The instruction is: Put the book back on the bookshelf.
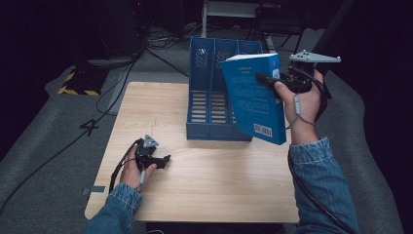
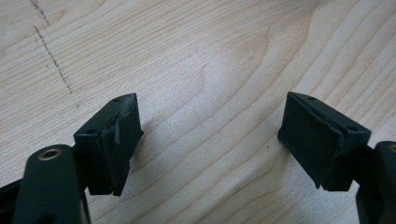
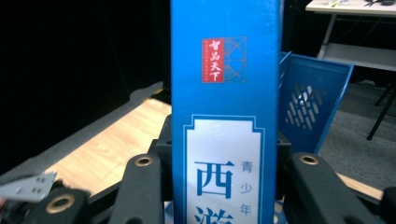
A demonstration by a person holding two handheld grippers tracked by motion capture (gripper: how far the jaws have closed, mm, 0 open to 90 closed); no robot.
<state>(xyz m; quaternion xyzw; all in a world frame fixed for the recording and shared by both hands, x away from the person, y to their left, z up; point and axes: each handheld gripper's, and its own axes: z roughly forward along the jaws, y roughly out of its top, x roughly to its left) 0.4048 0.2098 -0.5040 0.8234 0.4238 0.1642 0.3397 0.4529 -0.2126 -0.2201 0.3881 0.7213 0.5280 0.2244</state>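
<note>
My right gripper [image 1: 267, 79] is shut on a blue book [image 1: 253, 97] and holds it tilted in the air, over the right end of a blue file rack [image 1: 200, 58]. The right gripper view looks straight at the book's spine [image 3: 226, 116], clamped between the two black jaws of that gripper [image 3: 224, 163], with the rack [image 3: 313, 107] behind it. Near the table's front left, my left gripper [image 1: 163, 160] rests low on the wooden table [image 1: 204, 190]. Its jaws stand wide open in the left gripper view [image 2: 210, 140], with bare wood [image 2: 210, 56] between them.
The rack stands at the back middle of the table, with slotted compartments open at the top. Grey carpet and black cables [image 1: 117, 83] surround the table. A yellow-and-black striped object [image 1: 78, 84] lies on the floor at the back left. A white table [image 3: 355, 7] stands farther off.
</note>
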